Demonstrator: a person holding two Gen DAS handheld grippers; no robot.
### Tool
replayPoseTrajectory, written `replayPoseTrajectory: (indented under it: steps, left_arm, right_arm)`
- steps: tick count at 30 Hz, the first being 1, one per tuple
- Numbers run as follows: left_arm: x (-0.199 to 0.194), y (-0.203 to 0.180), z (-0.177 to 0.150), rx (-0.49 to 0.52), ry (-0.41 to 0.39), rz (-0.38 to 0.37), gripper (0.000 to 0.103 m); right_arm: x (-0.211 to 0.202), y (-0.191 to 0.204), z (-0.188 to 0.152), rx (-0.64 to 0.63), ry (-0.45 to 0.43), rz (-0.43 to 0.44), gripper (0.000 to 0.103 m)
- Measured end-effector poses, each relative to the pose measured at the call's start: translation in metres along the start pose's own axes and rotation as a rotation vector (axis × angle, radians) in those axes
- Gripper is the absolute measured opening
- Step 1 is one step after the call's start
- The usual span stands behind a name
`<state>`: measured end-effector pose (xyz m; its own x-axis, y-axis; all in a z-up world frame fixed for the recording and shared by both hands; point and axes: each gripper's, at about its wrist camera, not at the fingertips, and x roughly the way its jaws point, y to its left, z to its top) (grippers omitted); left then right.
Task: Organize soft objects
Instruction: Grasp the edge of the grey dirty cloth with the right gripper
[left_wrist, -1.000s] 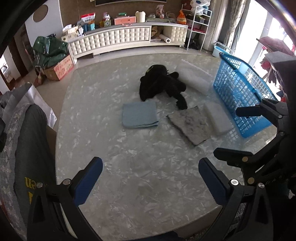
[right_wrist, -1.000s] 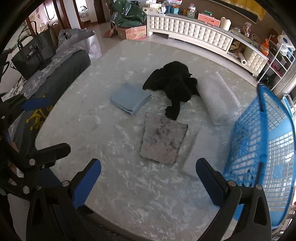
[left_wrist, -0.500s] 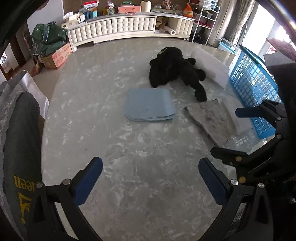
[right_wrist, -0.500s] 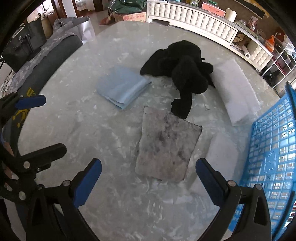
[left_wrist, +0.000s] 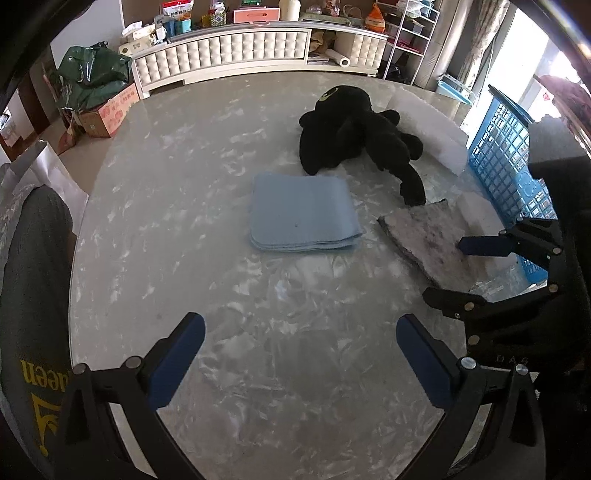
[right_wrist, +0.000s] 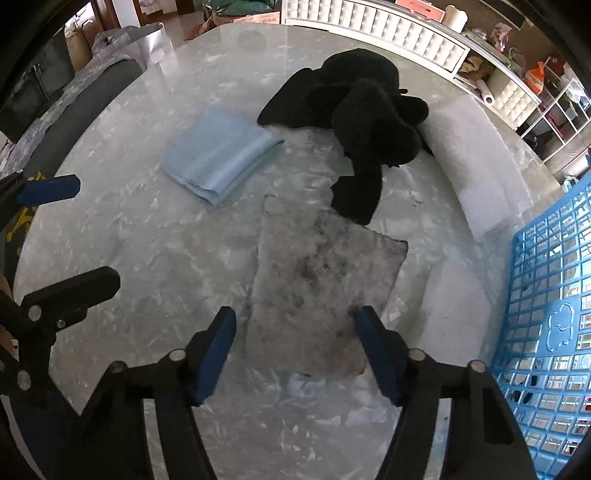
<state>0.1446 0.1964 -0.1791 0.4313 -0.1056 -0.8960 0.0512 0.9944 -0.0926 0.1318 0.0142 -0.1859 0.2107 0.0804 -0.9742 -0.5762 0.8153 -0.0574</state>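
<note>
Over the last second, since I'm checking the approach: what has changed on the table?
Both grippers have come down toward the table. The right gripper now straddles the near edge of the stained grey cloth, its jaws just narrowed but not yet pressing it. The left gripper stays wide open over bare marble. The blue folded cloth, black plush toy and blue basket have not moved.
</note>
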Motion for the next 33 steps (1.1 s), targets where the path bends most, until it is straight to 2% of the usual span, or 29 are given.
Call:
replayPoseTrajectory:
  steps: [2,6,11,15,16,26,33]
  left_arm:
    - [0.000,0.000,0.000,-0.002,-0.001,0.003,0.103]
    - [0.001,-0.001,0.001,-0.001,0.000,0.000,0.103]
    - [-0.001,-0.005,0.004,0.006,-0.007,-0.004,0.103]
    - [-0.006,-0.005,0.007,0.005,-0.013,-0.008,0.103]
    - [-0.007,-0.005,0.008,0.004,-0.014,-0.009,0.103]
    - [-0.040,-0.020,0.019,0.026,-0.062,-0.007,0.103]
    - [-0.063,-0.036,0.030,0.042,-0.091,-0.012,0.103]
  right_arm:
    - [-0.001,-0.002,-0.001,0.001,-0.002,0.000,0.055]
    - [-0.004,-0.003,-0.005,-0.006,-0.004,0.004,0.046]
    - [-0.007,-0.001,-0.008,-0.006,-0.006,-0.014,0.026]
    - [-0.011,-0.002,-0.010,0.003,-0.015,0.001,0.019]
    - [-0.014,0.000,-0.011,0.000,-0.027,0.012,0.006]
    - [-0.040,-0.006,-0.011,0.012,-0.092,0.049,0.006]
    - [-0.086,-0.025,-0.016,0.048,-0.174,0.119,0.006]
